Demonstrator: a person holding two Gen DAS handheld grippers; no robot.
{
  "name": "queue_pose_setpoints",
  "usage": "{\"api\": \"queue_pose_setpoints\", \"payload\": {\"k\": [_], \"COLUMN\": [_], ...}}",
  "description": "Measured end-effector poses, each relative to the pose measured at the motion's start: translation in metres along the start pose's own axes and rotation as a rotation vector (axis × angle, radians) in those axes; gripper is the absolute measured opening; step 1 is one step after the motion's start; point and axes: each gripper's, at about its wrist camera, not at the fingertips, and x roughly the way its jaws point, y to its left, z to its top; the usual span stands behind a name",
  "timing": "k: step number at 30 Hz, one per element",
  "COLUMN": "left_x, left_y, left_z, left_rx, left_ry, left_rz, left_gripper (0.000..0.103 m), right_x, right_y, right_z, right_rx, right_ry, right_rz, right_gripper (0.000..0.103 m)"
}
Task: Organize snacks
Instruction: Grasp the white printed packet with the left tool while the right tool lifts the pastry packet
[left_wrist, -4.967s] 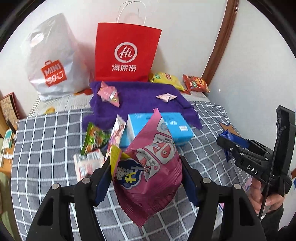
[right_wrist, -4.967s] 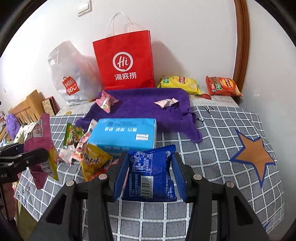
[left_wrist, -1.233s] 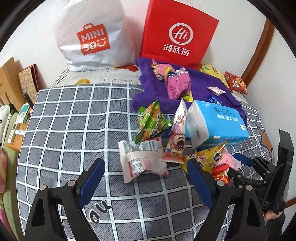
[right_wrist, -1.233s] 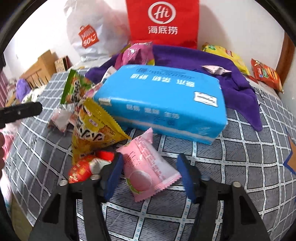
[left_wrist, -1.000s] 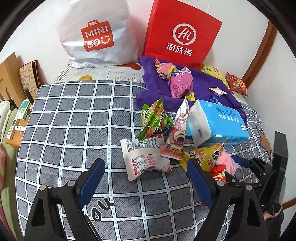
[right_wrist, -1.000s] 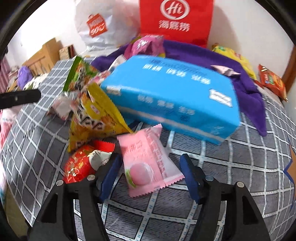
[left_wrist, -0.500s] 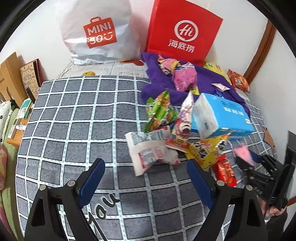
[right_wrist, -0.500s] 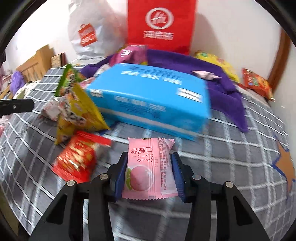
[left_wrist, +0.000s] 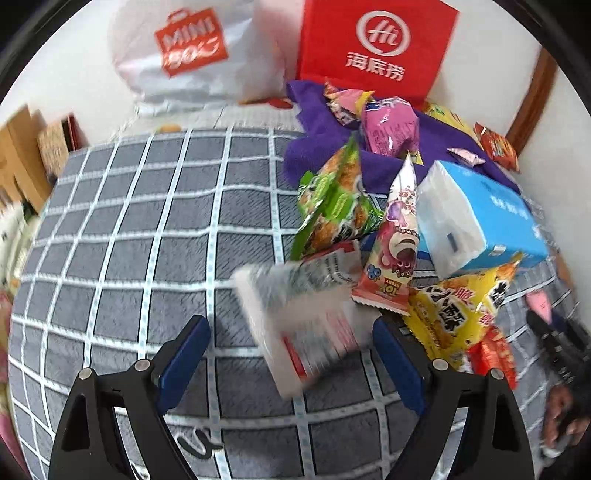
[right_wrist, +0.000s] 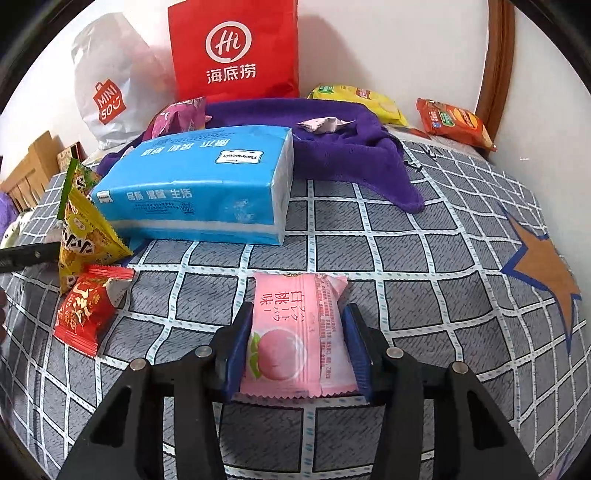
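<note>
Right gripper (right_wrist: 295, 347) pinching pink peach snack packet (right_wrist: 299, 332), jaws easing apart, in front of blue tissue pack (right_wrist: 199, 184). Left gripper (left_wrist: 291, 354) spread wide around blurred white packet (left_wrist: 299, 317), print unreadable, left of tissue pack. Packet's lower edge hidden between pads.

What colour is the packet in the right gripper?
Pink, with a peach picture; the right wrist view shows it best.

**Grey checked table, snacks everywhere**

The table (right_wrist: 424, 236) wears a grey grid cloth. On it: blue tissue pack (right_wrist: 199, 184) mid-table, purple towel (right_wrist: 332, 147) toward the back edge, red snack packet (right_wrist: 86, 306) and yellow snack bag (right_wrist: 85, 236) near the left edge.
</note>
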Motion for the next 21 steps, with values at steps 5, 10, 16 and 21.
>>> {"api": "queue_pose_setpoints", "payload": {"k": [5,10,16,21], "left_x": [0.005,0.000,-0.005,-0.003], "left_y": [-0.009,-0.011,-0.010,-0.015], "left_z": [0.000,-0.003,-0.009,-0.008], "left_rx": [0.039,0.044,0.048,0.073], "left_ry": [-0.058,-0.101,-0.110,-0.100], "left_rz": [0.045,0.052,0.027,0.032], "left_gripper": [0.090,0.071,0.065,0.071], "right_x": [0.002,0.002,0.002,0.002], "right_y": [0.001,0.001,0.002,0.002], "right_z": [0.002,0.001,0.001,0.001], "right_rx": [0.004,0.006,0.005,0.006], "right_ry": [0.002,0.002,0.002,0.002], "right_rz": [0.012,0.014,0.013,0.010], "right_gripper": [0.051,0.051,0.052,0.052]}}
